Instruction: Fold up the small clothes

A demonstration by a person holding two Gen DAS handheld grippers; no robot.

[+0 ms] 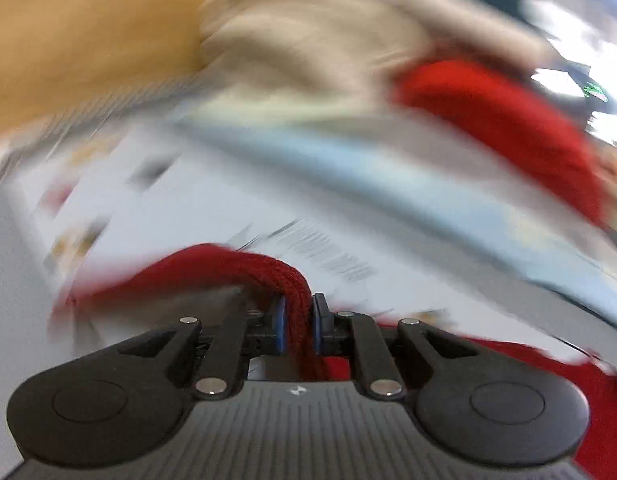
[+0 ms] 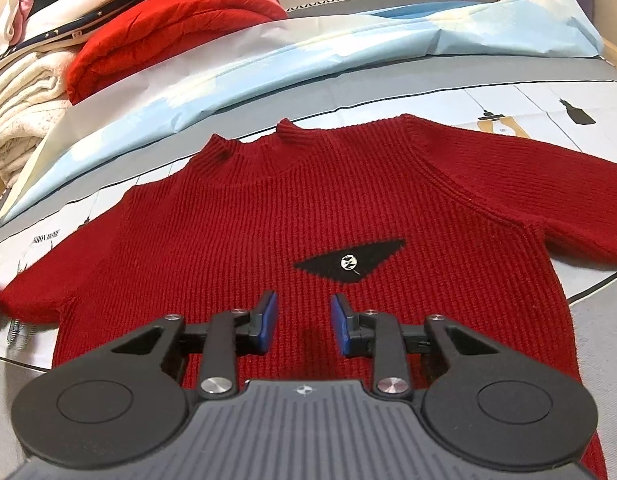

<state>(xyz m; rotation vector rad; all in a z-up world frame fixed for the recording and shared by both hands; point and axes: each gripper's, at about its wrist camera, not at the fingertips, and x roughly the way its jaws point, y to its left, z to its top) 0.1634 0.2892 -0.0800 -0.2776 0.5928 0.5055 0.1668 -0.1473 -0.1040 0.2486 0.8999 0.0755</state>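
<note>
Garment: dark red knit sweater (image 2: 308,216) lies front-up and flat on the desk (image 2: 604,344), collar away from the right camera.
Left hand-held gripper (image 1: 298,322): clenched on a bunched fold of the sweater, probably the sleeve end; the left view is blurred.
Right hand-held gripper (image 2: 302,322): released, jaws parted just above the chest; judged ready to steady the body.
Edges: far sleeve spreads toward the desk edge.
Open room: stacked folded clothes (image 2: 164,28) crowd the far corner; bare cover near the hem.
</note>
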